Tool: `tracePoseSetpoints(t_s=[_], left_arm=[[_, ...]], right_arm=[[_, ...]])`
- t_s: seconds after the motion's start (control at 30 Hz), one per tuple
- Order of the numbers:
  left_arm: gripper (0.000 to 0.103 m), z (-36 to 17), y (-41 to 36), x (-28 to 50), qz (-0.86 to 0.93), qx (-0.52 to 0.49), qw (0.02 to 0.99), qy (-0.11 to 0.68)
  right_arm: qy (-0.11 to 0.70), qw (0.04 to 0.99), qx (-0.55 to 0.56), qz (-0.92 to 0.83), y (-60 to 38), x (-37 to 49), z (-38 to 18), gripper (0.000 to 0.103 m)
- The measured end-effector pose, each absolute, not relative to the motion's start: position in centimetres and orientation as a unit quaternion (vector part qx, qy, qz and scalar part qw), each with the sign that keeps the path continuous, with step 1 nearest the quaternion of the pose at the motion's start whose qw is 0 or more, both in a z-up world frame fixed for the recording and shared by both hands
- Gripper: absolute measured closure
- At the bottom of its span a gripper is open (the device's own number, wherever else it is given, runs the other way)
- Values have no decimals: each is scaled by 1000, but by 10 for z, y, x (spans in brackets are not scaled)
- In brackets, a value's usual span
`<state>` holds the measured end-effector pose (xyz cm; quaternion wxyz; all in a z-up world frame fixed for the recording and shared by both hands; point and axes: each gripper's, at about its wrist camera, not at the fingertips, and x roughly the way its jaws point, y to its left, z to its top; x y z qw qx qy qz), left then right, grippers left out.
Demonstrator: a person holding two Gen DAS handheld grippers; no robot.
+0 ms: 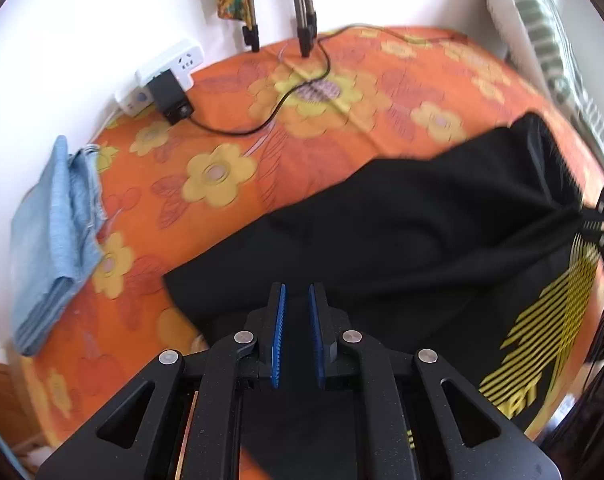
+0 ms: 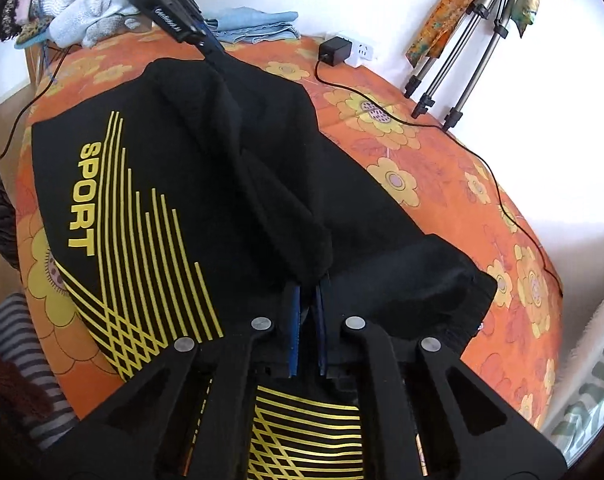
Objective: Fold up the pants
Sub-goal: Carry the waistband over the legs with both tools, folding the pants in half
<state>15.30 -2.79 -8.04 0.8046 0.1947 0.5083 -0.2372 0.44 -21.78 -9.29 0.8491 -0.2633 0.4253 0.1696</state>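
So the bench (image 1: 341, 80) under its orange flowered cloth is the biggest thing before me, and the black pants (image 2: 230, 168) lie across most of it — yellow stripes and the word SPORT showing on the near panel. From my right wrist view the cloth is not flat: one part is drawn up into a soft ridge that runs from my right tongs (image 2: 307, 312) toward the far edge, where my left tongs (image 2: 190, 32) reach in from above. I judge that a fold is in hand but not finished; the lifted layer is not yet laid down and smoothed, and further folds are likely needed before the pants are a neat packet.

My right tongs are clamped on the pants — the blue pads stand nearly together with a black fold bunched between them at the near edge. My left tongs, seen from their own camera (image 1: 298, 308), stand narrowly apart with black cloth right under the pads; the picture is blurred, so I cannot tell whether they pinch the fabric or only hover at it.

Smaller things sit clear of the work: a folded blue garment (image 1: 54, 240) at the bench's far side, a white power strip (image 1: 170, 68) with a black adapter and its cable, and tripod feet by the wall.
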Motion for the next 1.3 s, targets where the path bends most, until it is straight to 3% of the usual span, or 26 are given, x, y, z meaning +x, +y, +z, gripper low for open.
tracePoseSetpoints(t_s=[0.03, 0.1, 0.13, 0.33, 0.67, 0.73, 0.8, 0.87, 1.3], left_arm=[[84, -82, -23, 155, -235, 198, 801, 513], [46, -82, -14, 159, -236, 184, 802, 517], [42, -82, -5, 162, -237, 167, 805, 517], [41, -104, 11, 177, -231, 84, 795, 555], [41, -122, 3, 171, -233, 97, 804, 538], [46, -122, 2, 170, -232, 98, 808, 533], [83, -122, 1, 168, -232, 110, 810, 527], [96, -120, 1, 165, -236, 111, 812, 522], [100, -47, 30, 115, -218, 80, 871, 433]], right_arm=[[427, 848, -264, 171, -218, 4, -94, 96], [429, 846, -265, 172, -218, 3, -96, 96], [432, 845, -264, 173, -219, 4, -97, 97], [443, 842, -256, 170, -226, 4, -105, 97], [452, 839, -249, 174, -227, 15, -113, 97], [454, 837, -250, 173, -227, 15, -115, 97], [454, 837, -252, 171, -226, 16, -116, 97], [453, 837, -254, 170, -225, 16, -116, 97], [412, 868, -247, 125, -224, 6, -83, 99]])
